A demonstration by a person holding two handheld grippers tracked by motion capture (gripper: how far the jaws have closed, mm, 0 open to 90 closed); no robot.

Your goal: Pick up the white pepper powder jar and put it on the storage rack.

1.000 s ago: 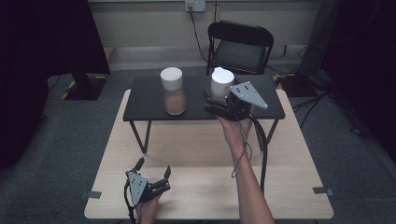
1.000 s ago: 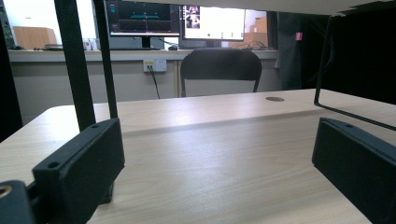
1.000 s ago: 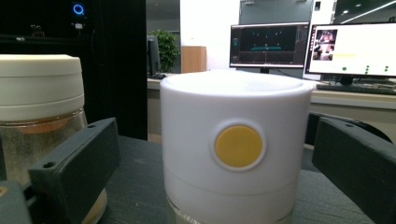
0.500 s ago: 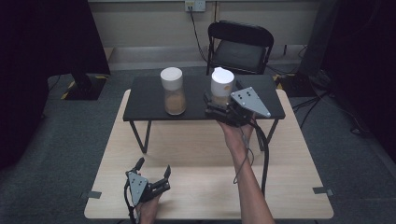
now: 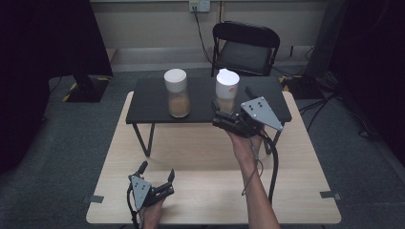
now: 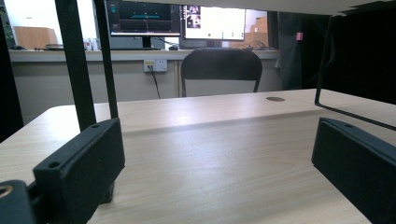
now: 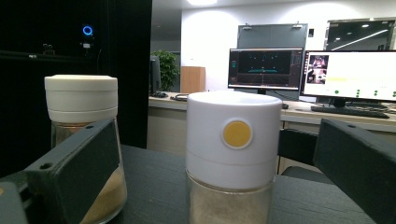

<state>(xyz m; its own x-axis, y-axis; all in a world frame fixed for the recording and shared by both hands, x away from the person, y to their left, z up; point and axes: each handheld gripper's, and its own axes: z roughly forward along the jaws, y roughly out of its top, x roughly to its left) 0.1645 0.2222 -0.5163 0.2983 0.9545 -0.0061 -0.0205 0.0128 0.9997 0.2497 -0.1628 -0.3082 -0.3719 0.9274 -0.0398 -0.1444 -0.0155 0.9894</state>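
1. The right gripper [image 5: 220, 110] is at the near edge of the raised black surface [image 5: 148, 102], its fingers spread wide with nothing between them.
2. The target, judged from the reach, is the white-capped jar [image 5: 227, 90] with a yellow dot on its cap. It stands upright on the right half of the black surface. In the right gripper view the jar [image 7: 229, 158] sits centred in the gap between the two fingers [image 7: 77, 163], not yet touched.
3. A second jar [image 5: 176, 93], cream-capped and holding tan powder, stands to the left of the first, apart from it.
4. Change over the last second: the right gripper has edged slightly forward and right toward the white-capped jar; both jars are unmoved.
5. Meaning: the approach looks nearly finished. The next step is probably a short advance, then closing on the jar's body below the cap.
6. The left gripper [image 5: 155, 183] rests low on the near left of the wooden surface [image 5: 200, 157], fingers wide apart and empty, in the same place as a second ago.
7. Risk: a finger may clip the jar and tip it.
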